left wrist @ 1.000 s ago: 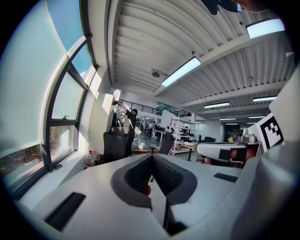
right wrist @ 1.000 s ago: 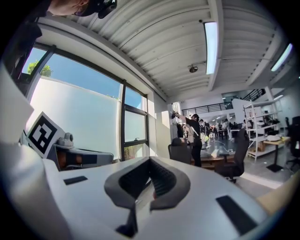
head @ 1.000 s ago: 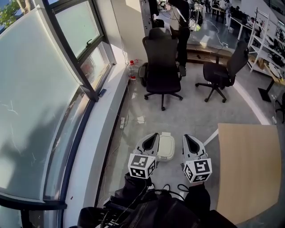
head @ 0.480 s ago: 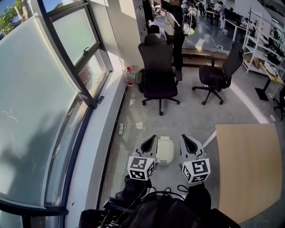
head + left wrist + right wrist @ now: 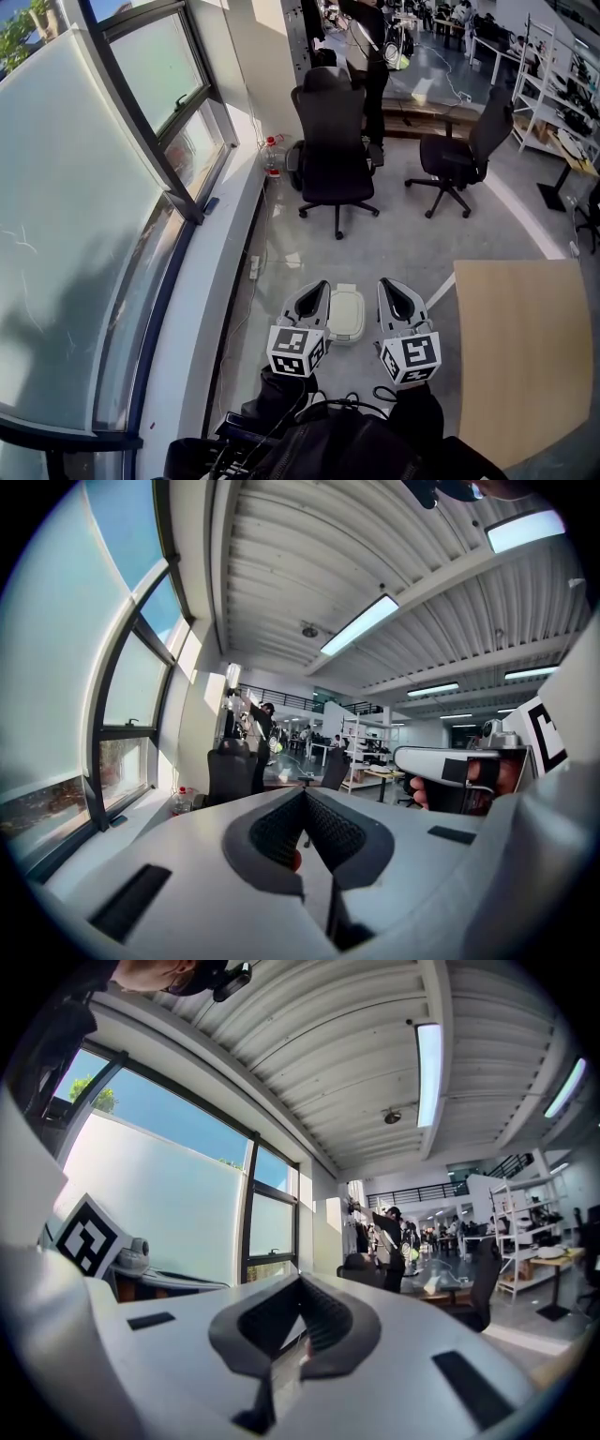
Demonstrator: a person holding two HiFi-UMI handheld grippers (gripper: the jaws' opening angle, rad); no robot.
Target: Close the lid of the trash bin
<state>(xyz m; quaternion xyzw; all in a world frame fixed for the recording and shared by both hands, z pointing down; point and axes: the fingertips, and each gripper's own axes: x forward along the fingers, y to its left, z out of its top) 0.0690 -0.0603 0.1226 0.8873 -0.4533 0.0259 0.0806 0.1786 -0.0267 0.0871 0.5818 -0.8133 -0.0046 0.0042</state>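
Grey floor [image 5: 394,239] takes up the middle of the head view, with a small white trash bin [image 5: 346,314] standing on it. From above its top shows as a pale rounded panel, but whether the lid is fully down cannot be told. The bin shows between the 2 grippers. The left gripper [image 5: 320,292] overlaps its left edge in the picture and the right gripper [image 5: 388,289] is just off its right edge.

In the left gripper view, the left gripper [image 5: 303,795] has its ribbed dark pads [image 5: 274,834] meeting at the tip, jaws together with nothing between them. The right gripper [image 5: 300,1281] looks the same in its own view, tips closed and empty.

The room around the bin is bounded on 3 sides:
- **Left:** a long pale window ledge [image 5: 202,309] runs under the glazing, with a power strip [image 5: 255,266] lying at its foot.
- **Right:** the straight edge of a wooden table [image 5: 516,356] stands near the right gripper.
- **Ahead:** the floor stays open up to 2 black office chairs, 1 high-backed [image 5: 333,131] and 1 lower [image 5: 461,150]. Both are well apart from the bin.

A bottle [image 5: 273,154] stands by the wall near the high-backed chair, and a person [image 5: 370,47] stands beyond it.
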